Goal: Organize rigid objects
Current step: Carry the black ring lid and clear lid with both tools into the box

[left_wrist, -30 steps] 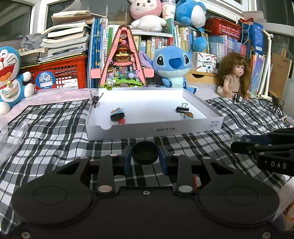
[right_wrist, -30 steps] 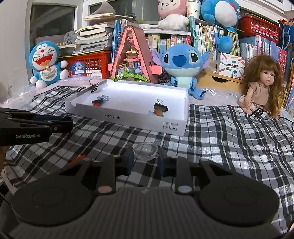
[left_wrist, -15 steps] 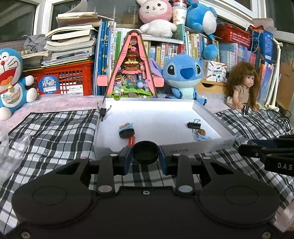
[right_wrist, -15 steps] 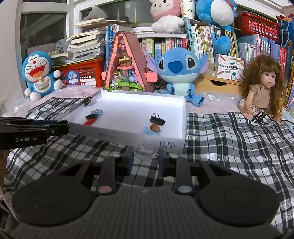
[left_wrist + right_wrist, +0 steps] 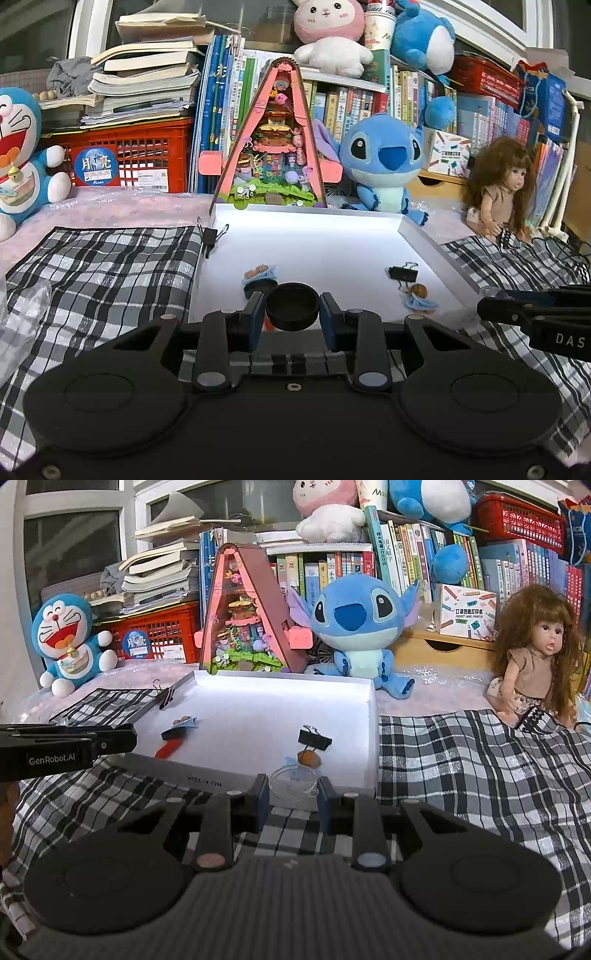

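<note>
While both claws hover at the white tray's (image 5: pixel 436 240) six o'clock edge, left claw (image 5: pixel 293 314) clamped on a black round cap (image 5: pixel 293 305), right claw (image 5: pixel 291 794) clamped on a clear round lid (image 5: pixel 293 782), binder clip (image 5: pixel 314 738) inside tray at three o'clock.

Tray (image 5: pixel 436 240) on checked cloth (image 5: pixel 110 266), mid-scene. Binder clip (image 5: pixel 210 236) on tray's far-left rim. In tray: hair clip (image 5: pixel 260 275) at left, second binder clip (image 5: pixel 403 273) at right, small figure (image 5: pixel 419 295) just before it. Behind tray: triangular diorama (image 5: pixel 275 147), plush (image 5: pixel 384 158) to its right, doll (image 5: pixel 498 192) farther right. Crate (image 5: pixel 140 155) and books behind, left.
</note>
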Demonstrator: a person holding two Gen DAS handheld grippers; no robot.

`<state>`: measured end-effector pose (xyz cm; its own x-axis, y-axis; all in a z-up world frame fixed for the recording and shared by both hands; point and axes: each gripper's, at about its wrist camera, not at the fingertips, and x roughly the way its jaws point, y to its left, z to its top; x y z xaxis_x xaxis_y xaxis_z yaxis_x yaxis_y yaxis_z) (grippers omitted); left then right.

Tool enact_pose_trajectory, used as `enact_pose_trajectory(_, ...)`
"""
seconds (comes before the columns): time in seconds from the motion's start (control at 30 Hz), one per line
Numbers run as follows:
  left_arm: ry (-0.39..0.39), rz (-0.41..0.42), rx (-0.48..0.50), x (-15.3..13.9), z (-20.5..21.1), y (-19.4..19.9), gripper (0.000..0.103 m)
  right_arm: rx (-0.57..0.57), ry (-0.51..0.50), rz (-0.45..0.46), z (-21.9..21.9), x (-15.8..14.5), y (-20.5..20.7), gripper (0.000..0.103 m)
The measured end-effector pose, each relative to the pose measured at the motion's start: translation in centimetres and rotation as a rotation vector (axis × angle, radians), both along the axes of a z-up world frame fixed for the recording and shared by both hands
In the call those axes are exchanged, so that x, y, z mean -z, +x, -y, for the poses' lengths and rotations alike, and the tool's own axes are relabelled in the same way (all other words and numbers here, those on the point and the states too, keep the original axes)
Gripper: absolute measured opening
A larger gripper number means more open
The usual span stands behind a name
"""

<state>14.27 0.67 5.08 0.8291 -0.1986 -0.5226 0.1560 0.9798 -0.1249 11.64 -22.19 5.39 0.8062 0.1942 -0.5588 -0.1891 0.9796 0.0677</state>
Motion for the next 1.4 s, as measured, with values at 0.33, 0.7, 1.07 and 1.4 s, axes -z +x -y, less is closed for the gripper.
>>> enact_pose_trajectory(0.33, -0.036, -0.041, -0.024, -0.4, -0.8, 3.9, 0.030, 0.020, 0.041, -0.035, 0.3, -1.0, 4.0, 0.033)
enact_pose_trajectory(0.7, -0.061, -0.101, -0.035, -0.6, -0.8, 10.3, 0.030, 0.069, 0.109, -0.123, 0.8, -1.5, 10.1, 0.033)
enact_pose_trajectory(1.07, -0.018, -0.150, -0.063, 1.5, 0.1, 14.7, 0.030, 0.125, 0.111, -0.202, 0.8, 0.2, 15.2, 0.033)
enact_pose_trajectory(1.4, 0.015, -0.173, -0.078, 2.8, 0.3, 16.4, 0.030, 0.119, 0.073, -0.246, -0.5, 2.0, 17.4, 0.033)
